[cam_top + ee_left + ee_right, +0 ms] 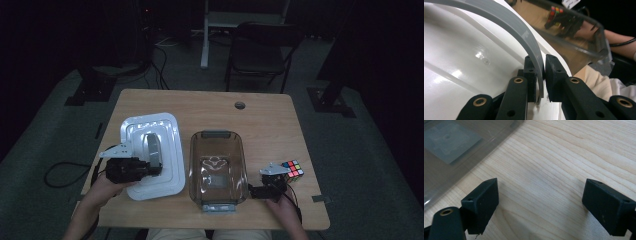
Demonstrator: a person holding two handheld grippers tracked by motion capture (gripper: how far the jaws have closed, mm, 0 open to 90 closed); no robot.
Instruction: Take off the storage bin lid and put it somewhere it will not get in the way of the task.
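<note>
L gripper [150,167] fingers are clenched on the grey rim of the white lid [165,150], which lies on the surface [210,107] at the left, just beside the clear bin [192,165]. In the left gripper view the pads [554,72] pinch that grey edge strip [524,32] from both sides. R gripper [267,189] sits w/ fingers released and nothing btwn them, resting near the bin's right side; the colour cube [293,169] is just beyond it, untouched. Judged progress: lid is gripped, so the grasp looks done; lifting it across and seating it on the bin is left, and the bin looks empty, so the cube may go in first. Lid's long axis runs front-to-back, roughly parallel w/ the bin, lying flat or nearly so.
</note>
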